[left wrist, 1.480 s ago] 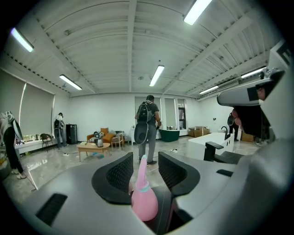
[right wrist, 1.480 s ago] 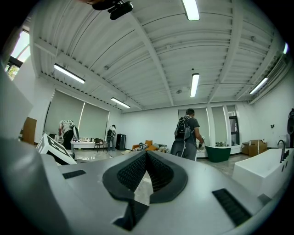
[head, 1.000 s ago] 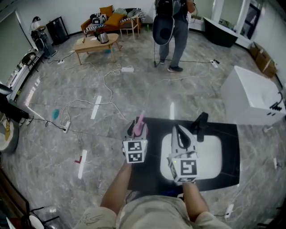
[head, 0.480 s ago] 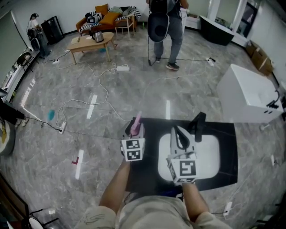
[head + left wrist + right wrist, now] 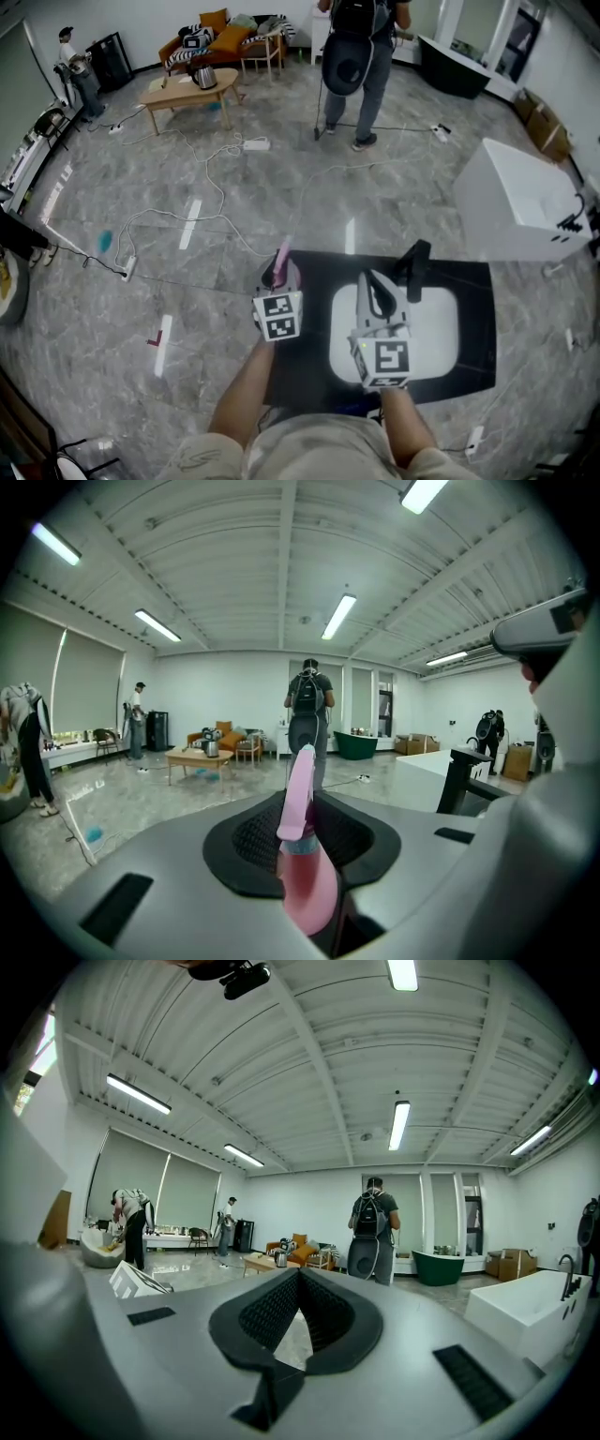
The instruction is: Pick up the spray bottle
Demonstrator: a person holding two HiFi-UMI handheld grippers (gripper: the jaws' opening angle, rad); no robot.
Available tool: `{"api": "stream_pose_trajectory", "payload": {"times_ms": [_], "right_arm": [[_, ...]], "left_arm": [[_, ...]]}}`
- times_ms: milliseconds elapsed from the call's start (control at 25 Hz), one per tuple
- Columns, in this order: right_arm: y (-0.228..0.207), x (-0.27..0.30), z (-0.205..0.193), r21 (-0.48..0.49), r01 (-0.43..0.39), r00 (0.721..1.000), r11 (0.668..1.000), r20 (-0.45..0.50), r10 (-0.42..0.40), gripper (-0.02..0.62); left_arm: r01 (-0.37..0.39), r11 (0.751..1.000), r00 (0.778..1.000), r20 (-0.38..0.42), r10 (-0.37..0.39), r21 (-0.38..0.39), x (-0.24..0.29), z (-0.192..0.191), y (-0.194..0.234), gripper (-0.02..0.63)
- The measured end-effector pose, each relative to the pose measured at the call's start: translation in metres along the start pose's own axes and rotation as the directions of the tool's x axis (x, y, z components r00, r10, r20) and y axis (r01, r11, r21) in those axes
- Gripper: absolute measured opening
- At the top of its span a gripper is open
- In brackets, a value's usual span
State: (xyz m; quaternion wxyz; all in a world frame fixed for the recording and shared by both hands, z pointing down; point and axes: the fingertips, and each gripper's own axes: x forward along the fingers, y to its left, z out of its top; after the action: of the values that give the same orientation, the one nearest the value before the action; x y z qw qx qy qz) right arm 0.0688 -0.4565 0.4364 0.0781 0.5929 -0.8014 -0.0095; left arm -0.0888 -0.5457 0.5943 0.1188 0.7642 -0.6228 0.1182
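1. Pink spray bottle [image 5: 305,874] is standing upright between the pads of the left claw [image 5: 302,803], with its nozzle reaching up past them.
2. The left claw's jaws have just been closing and are now pressing on the spray bottle from both sides.
3. In the head view, the spray bottle is sitting at the left edge of the black desk [image 5: 475,309], beside a white basin [image 5: 436,328].
4. The right claw [image 5: 298,1279] is gripping nothing, and its tips are meeting above the basin.
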Motion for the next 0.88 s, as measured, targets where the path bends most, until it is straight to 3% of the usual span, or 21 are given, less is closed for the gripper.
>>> {"api": "stream_pose_trajectory", "payload": {"times_ms": [520, 880], "right_arm": [[0.002, -0.001, 0.008, 0.003, 0.001, 1.0, 1.0, 0.028, -0.001, 0.004], [-0.001, -0.007, 0.013, 0.015, 0.006, 0.999, 1.0, 0.031, -0.006, 0.004]], "left_arm": [[-0.005, 1.0, 0.999, 0.043, 0.005, 0.006, -0.016, 0.016, 0.002, 0.092], [0.001, 1.0, 0.991, 0.135, -0.003, 0.018, -0.056, 0.062, -0.011, 0.092]]}}
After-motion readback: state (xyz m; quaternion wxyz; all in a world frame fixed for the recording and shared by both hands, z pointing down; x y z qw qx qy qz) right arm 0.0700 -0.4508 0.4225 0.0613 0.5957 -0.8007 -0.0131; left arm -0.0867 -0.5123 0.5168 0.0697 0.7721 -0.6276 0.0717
